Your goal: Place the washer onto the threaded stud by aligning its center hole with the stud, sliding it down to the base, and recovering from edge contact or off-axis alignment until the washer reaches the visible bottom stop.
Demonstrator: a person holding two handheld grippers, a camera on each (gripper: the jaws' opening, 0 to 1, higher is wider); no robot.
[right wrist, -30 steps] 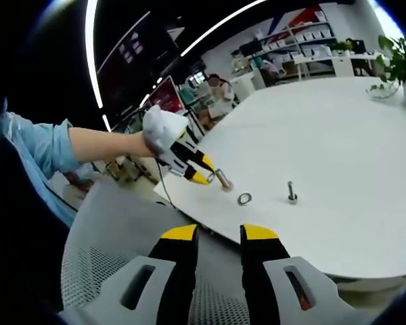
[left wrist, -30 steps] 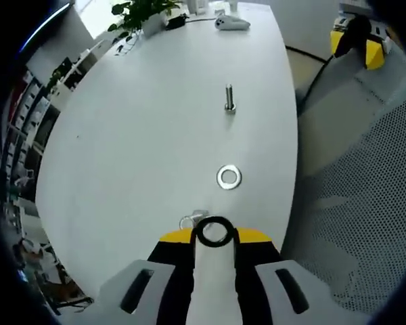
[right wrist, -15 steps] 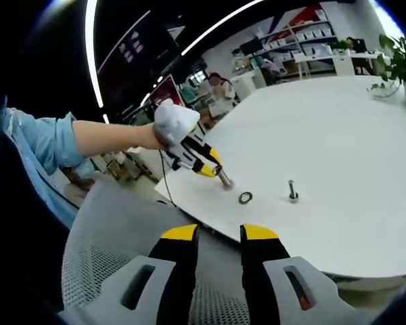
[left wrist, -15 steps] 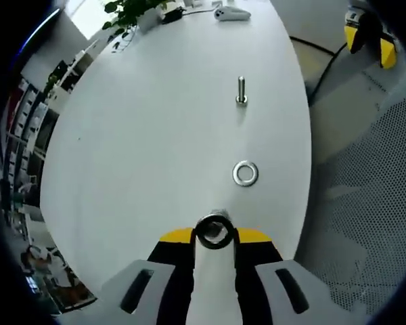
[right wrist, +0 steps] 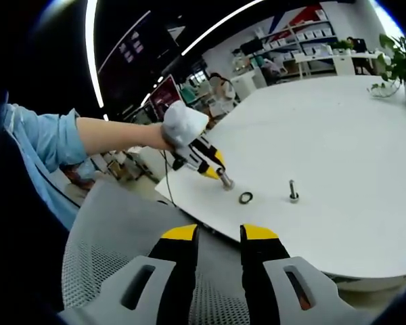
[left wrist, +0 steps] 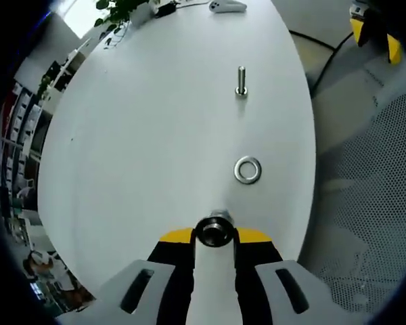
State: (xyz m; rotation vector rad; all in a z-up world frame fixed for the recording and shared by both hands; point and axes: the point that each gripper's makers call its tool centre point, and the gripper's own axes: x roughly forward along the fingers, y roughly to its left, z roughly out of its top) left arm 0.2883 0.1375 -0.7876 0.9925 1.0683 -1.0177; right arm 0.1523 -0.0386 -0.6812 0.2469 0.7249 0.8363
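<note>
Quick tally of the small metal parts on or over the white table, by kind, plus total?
Washers lying on the table: 1
Studs standing upright: 1
Round metal parts held at the left gripper's tips: 1, looks like a nut, kind not certain
Total: 3

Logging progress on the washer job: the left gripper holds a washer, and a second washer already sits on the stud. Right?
Not quite. The second washer lies flat on the white table, apart from the upright stud; nothing sits on the stud. The left gripper view shows it. The left gripper does hold a metal ring, seemingly a washer, between its jaws.
</note>
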